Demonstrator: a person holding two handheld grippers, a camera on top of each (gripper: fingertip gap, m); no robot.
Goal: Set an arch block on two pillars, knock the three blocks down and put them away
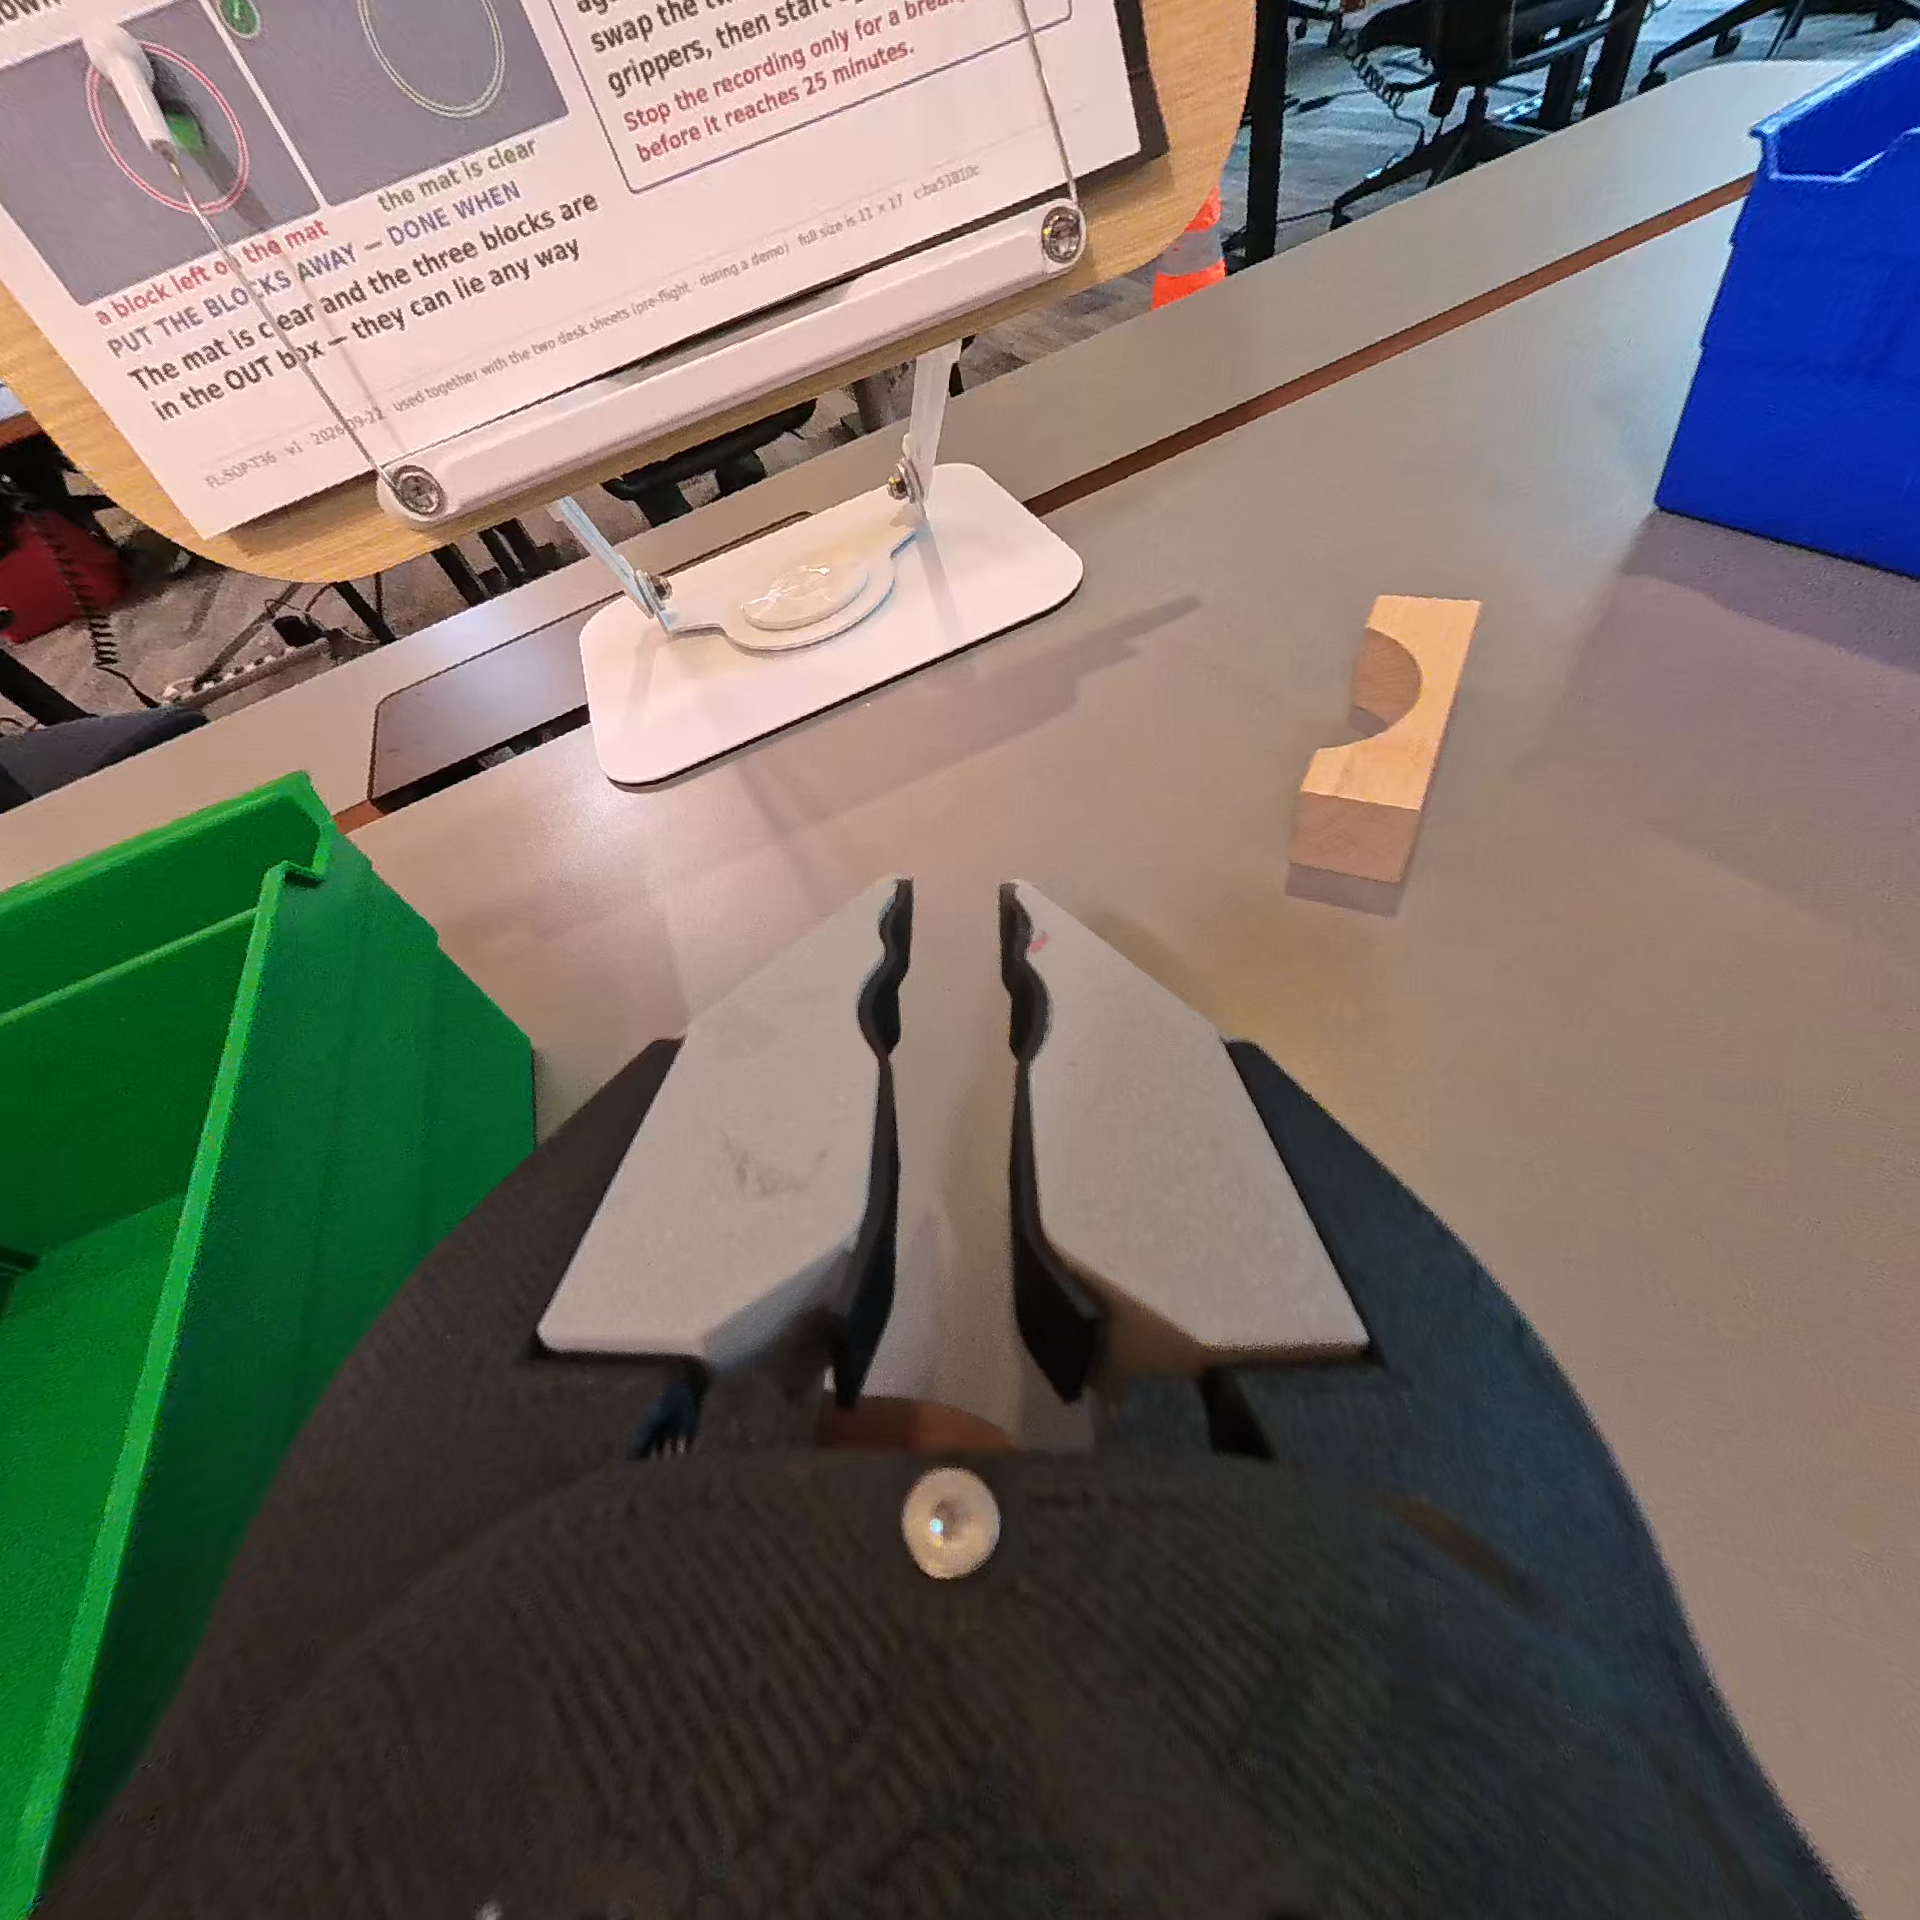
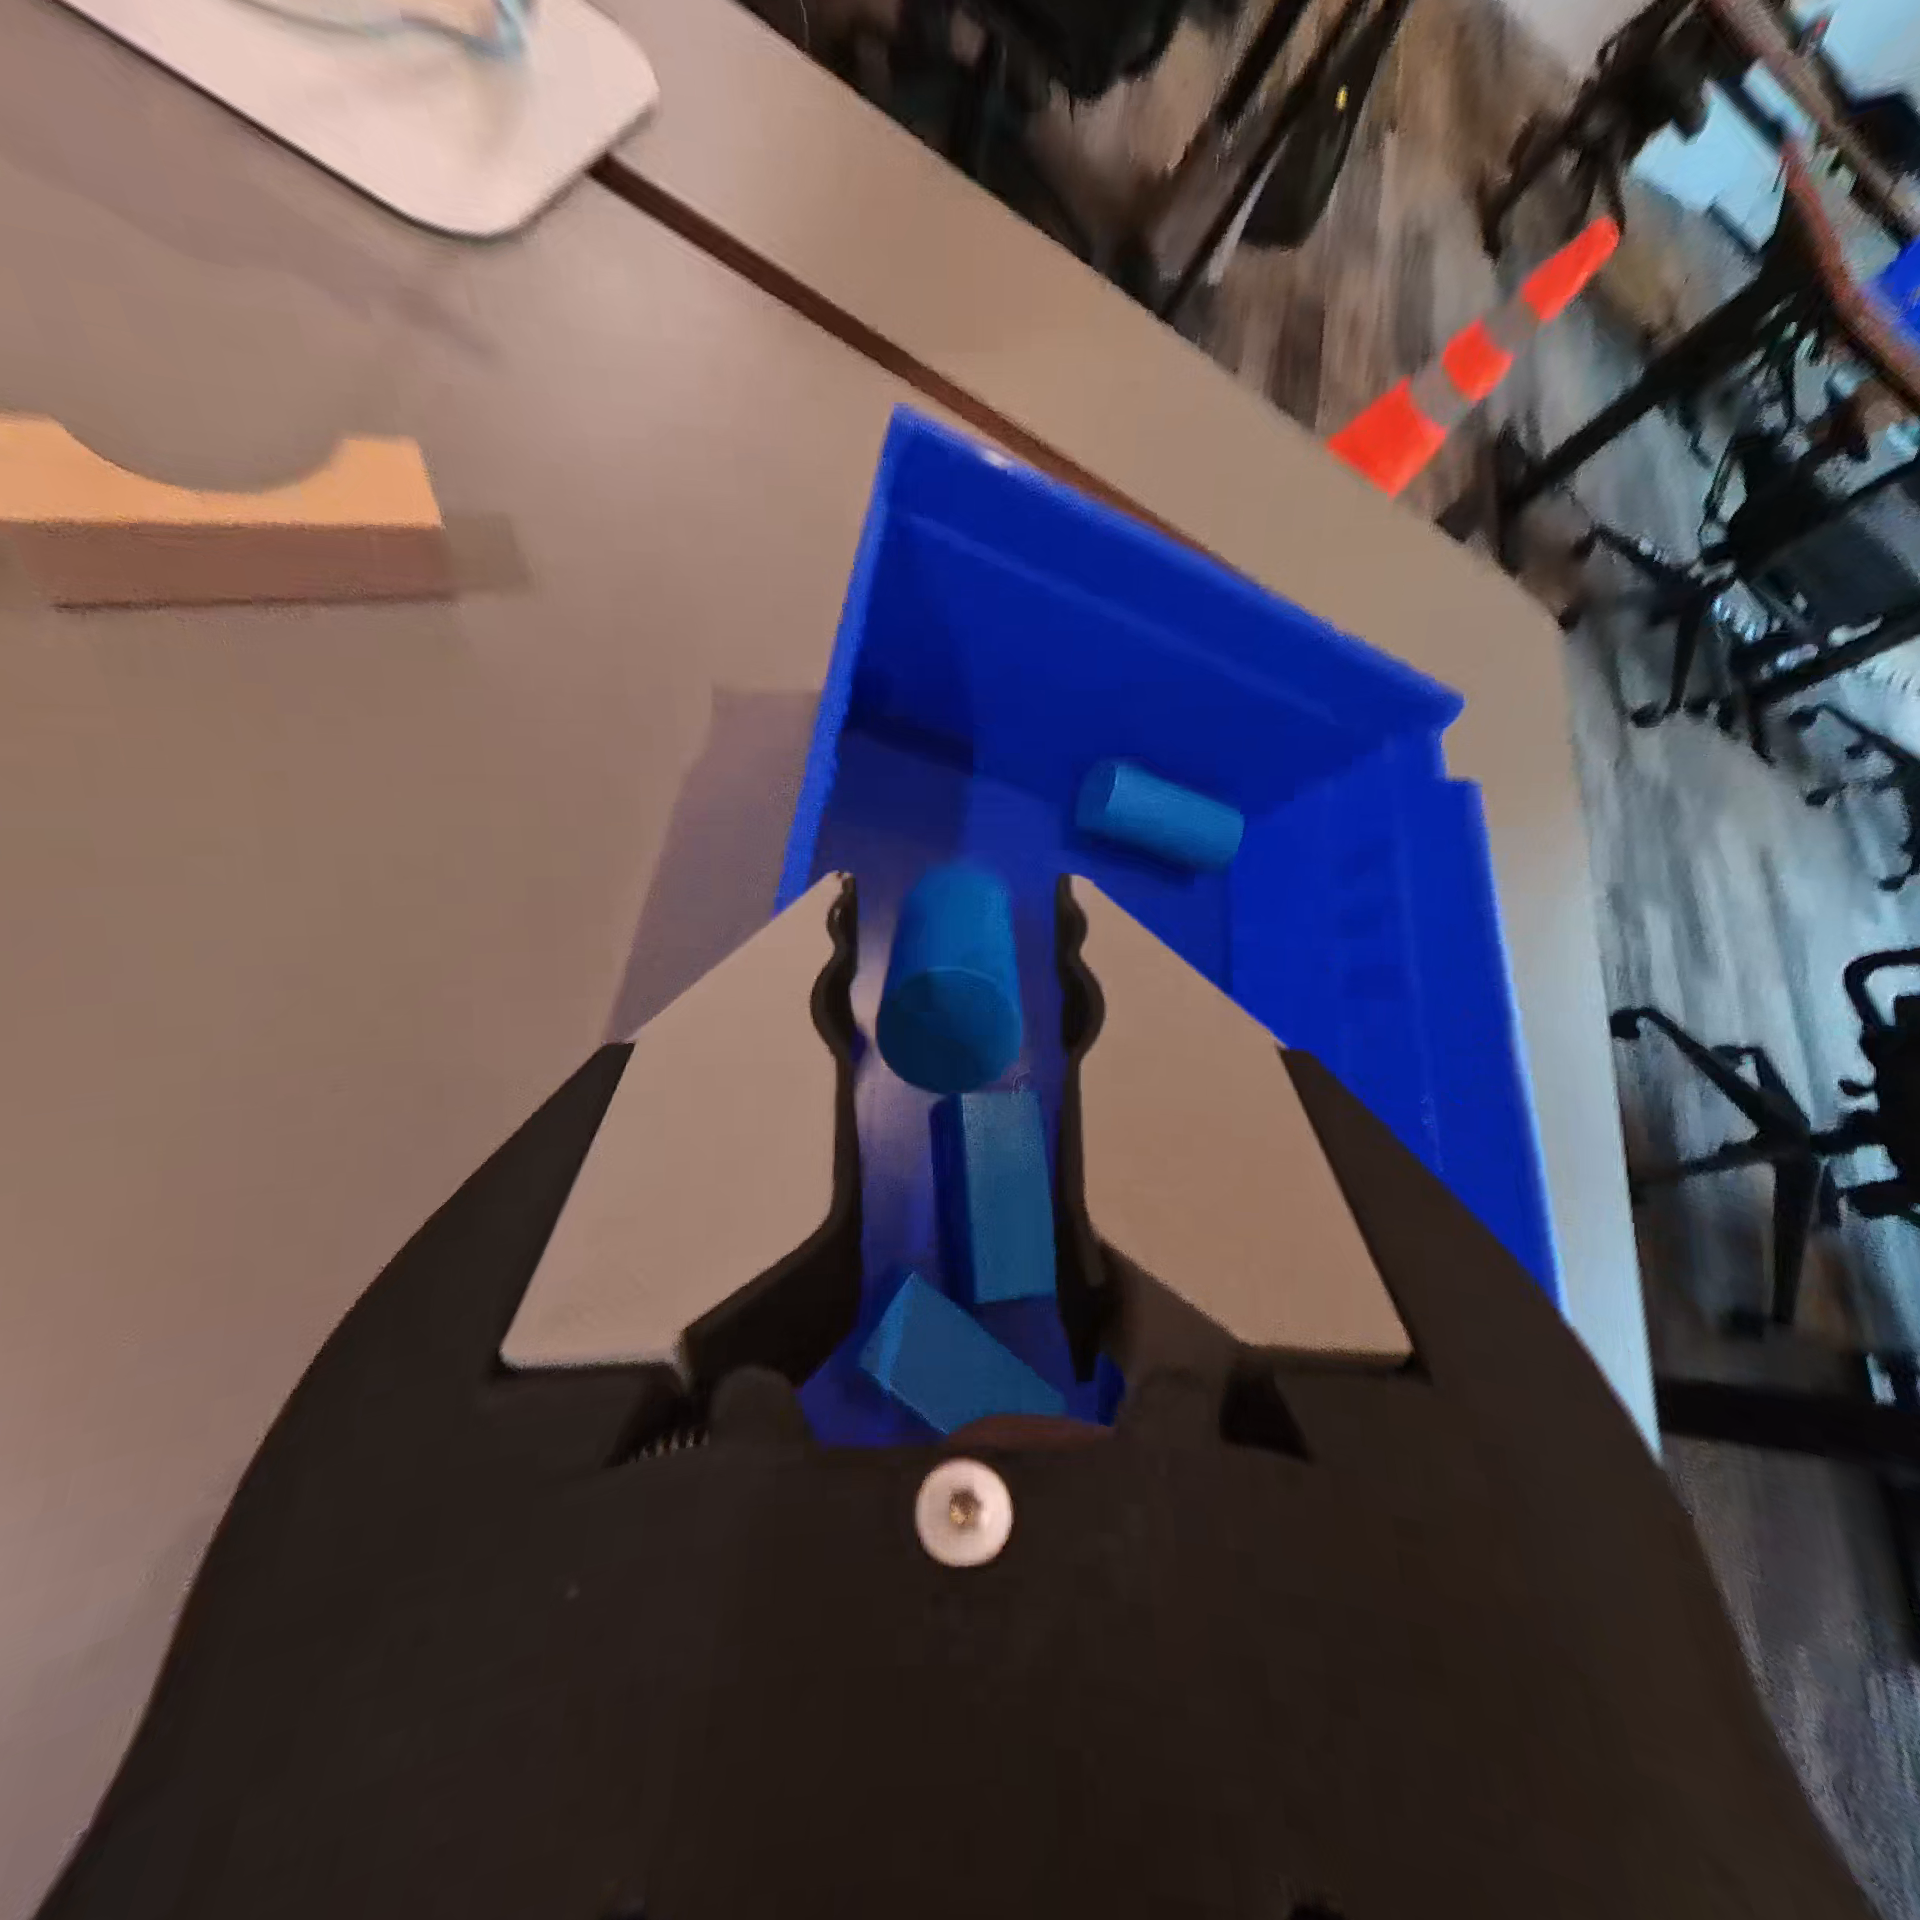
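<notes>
Left gripper (image 1: 956,904) empty, fingers slightly parted. Arch block (image 1: 1382,738) lies on grey table (image 1: 1558,1091), right of frame. Right gripper (image 2: 951,904) spread over blue bin (image 2: 1340,935); blue cylinder (image 2: 948,992) between fingers, contact unclear.

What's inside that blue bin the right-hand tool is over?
Four blue blocks show in the blue bin: two cylinders and two box-shaped blocks. The right gripper hides the near end.
</notes>
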